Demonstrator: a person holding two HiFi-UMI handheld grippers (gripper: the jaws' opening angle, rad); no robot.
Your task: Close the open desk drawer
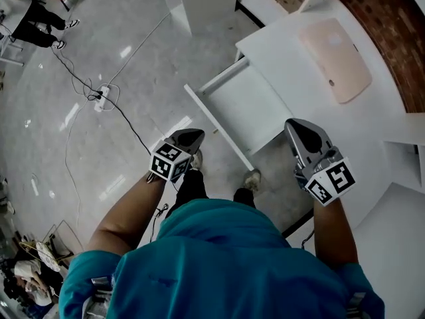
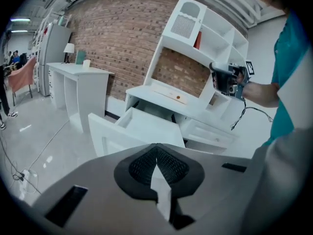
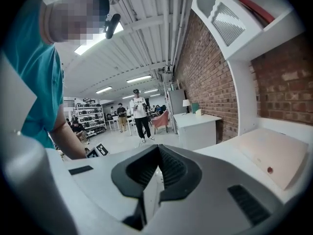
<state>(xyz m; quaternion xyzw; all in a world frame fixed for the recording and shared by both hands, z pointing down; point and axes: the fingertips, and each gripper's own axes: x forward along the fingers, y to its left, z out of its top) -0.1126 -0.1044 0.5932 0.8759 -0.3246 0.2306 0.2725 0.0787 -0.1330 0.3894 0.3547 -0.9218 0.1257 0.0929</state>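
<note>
1. The desk (image 1: 285, 45) is standing right before us.
2. Its drawer (image 1: 247, 105) is hanging well out toward our feet, empty, so its front panel (image 1: 219, 128) is awaiting a push.
3. We are holding the left gripper (image 1: 194, 137) near that panel, jaws pressed together on nothing, probably as a blunt pusher.
4. The right gripper (image 1: 297, 128), likewise closed and empty, is hovering over the desk edge, clear of the drawer.

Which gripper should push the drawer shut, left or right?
Left, probably. The left gripper sits just outside the drawer front and faces it in its own view, jaws shut. The right gripper hovers over the desk, aimed elsewhere.
</note>
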